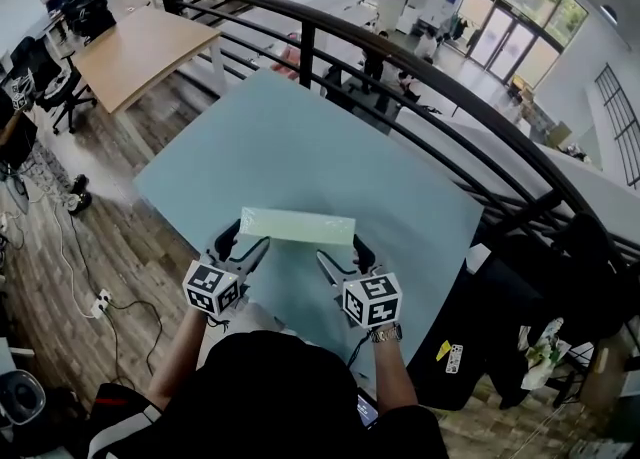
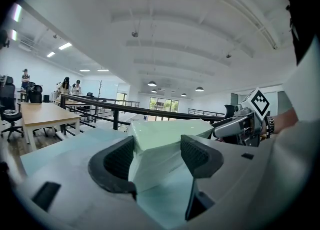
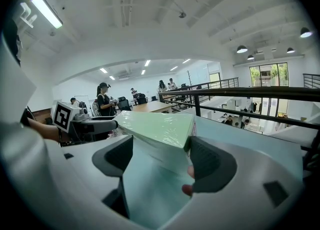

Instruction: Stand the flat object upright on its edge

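A pale green flat pack [image 1: 296, 226] in clear wrap is held over the near part of the light blue table [image 1: 300, 137], between my two grippers. My left gripper [image 1: 246, 240] is at its left end and my right gripper [image 1: 340, 249] at its right end. In the left gripper view the pack [image 2: 160, 139] fills the gap of the left gripper [image 2: 157, 156], both jaws against it. The right gripper view shows the pack's other end [image 3: 160, 129] wedged in the right gripper [image 3: 161, 156] in the same way. The pack looks tilted, its broad face partly up.
A black metal railing [image 1: 400, 67] runs along the table's far and right sides, with a drop to a lower floor beyond. A wooden desk [image 1: 140, 52] and office chairs [image 1: 40, 72] stand at the left. Cables [image 1: 100, 302] lie on the wooden floor near the left.
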